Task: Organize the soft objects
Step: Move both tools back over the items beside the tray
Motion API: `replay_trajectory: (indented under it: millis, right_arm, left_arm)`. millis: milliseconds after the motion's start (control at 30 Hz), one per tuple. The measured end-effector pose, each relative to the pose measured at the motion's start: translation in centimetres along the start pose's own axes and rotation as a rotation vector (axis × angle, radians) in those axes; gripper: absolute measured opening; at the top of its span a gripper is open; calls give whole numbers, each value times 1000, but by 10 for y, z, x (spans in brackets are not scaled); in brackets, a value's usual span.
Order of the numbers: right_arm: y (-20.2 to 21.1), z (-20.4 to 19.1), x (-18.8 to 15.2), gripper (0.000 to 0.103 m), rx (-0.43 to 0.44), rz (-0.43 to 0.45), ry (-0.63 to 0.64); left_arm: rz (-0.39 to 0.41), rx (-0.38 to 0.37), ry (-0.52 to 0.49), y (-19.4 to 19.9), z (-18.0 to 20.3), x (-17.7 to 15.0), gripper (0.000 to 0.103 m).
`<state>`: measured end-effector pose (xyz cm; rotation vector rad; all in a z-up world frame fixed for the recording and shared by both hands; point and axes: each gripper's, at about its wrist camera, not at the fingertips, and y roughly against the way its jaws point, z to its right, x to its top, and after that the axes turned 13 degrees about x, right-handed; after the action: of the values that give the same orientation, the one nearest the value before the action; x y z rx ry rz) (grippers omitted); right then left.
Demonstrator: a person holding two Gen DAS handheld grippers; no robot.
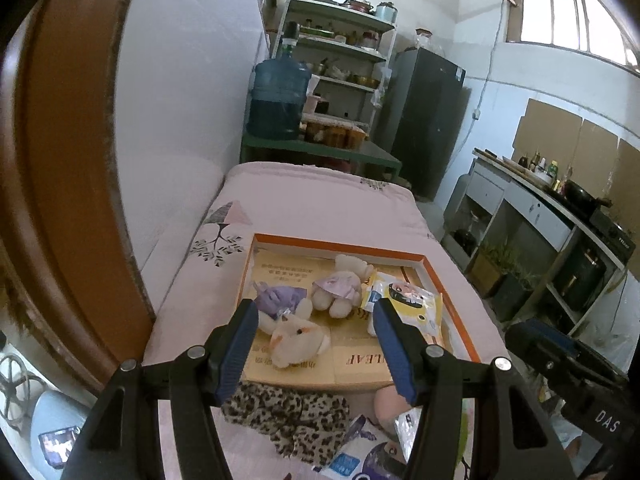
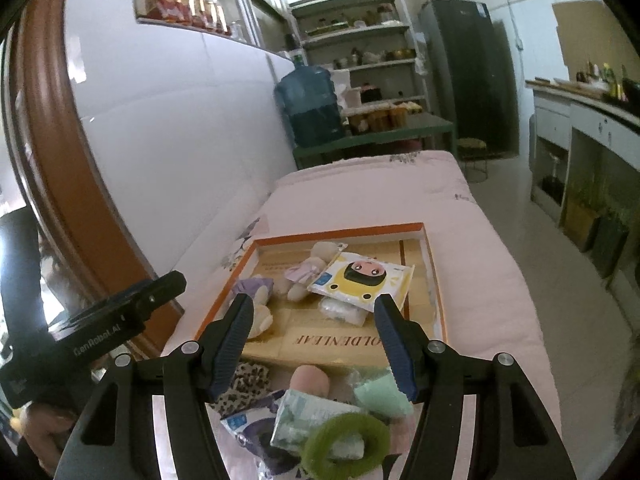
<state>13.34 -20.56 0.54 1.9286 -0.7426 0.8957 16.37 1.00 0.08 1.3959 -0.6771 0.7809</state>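
Both grippers hover with jaws spread wide, gripping nothing: left gripper (image 1: 316,320), right gripper (image 2: 314,316). The orange-rimmed tray (image 1: 340,242) holds plush toys. The left gripper's own arms half hide the leopard-print cloth (image 1: 288,416); only the right view shows the green ring (image 2: 346,442), blurred.

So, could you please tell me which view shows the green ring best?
The right wrist view: the green ring lies whole in the near pile, between the open right tongs. The left wrist view doesn't show it; its tong arm covers that spot.

Green ring (image 2: 346,438) blurred (packets (image 2: 256,436) beneath half hidden).
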Motion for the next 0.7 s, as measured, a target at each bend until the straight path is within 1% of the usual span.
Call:
replay_trajectory:
  millis: [267,400,700]
  right_arm:
    - [14,-19,-17,65,-11,6,52]
    - [20,-24,-27,65,2,0,55]
    - [23,-23,-55,65,1,-54,50]
  left_arm:
    - [2,10,3,16,-6,-18,59]
    - [0,16,5,23,-9,-29,59]
    - [20,23,7,36,-14,-49,60]
